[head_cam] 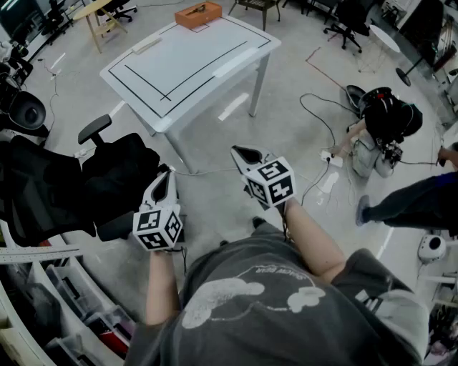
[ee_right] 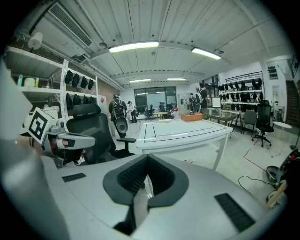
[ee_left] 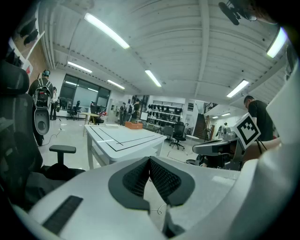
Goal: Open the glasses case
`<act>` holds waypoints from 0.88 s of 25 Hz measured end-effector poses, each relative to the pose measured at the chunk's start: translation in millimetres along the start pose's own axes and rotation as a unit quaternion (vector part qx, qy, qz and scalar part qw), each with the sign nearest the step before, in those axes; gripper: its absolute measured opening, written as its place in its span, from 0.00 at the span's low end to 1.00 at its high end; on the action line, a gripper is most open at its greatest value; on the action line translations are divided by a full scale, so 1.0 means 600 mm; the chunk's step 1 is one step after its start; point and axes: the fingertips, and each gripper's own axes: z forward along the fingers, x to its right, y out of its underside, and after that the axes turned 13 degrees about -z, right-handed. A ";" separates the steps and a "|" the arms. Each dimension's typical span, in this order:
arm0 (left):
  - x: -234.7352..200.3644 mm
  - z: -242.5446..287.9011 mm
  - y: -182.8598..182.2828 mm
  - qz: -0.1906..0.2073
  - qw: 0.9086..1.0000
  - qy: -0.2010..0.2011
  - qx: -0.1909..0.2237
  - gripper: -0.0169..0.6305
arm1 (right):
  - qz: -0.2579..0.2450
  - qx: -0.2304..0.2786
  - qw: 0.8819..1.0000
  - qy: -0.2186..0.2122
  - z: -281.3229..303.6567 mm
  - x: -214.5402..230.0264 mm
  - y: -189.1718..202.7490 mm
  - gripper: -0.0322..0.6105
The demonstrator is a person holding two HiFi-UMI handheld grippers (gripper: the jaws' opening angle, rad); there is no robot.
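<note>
No glasses case can be made out for certain. A white table with black lines stands well ahead of me, across bare floor. At its far end lie an orange box and a pale flat object. My left gripper and right gripper are held in the air in front of my chest, far short of the table. Both point toward it, slightly downward. The left gripper has its jaws closed together with nothing between them, and so does the right gripper. The table and the orange box show beyond the right jaws.
A black office chair stands close at my left, with shelves and bins behind it. Cables and dark equipment lie on the floor at the right. Another person's legs are at the right edge. More chairs and desks stand beyond the table.
</note>
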 end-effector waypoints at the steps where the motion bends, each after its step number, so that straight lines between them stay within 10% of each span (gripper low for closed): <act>1: -0.002 0.000 0.000 0.000 1.000 -0.001 0.001 0.03 | 0.000 -0.001 1.000 0.000 0.001 -0.001 0.000 0.05; 22: -0.031 -0.014 0.033 -0.024 1.000 0.004 -0.017 0.03 | 0.017 -0.008 0.999 0.028 -0.021 -0.005 0.030 0.05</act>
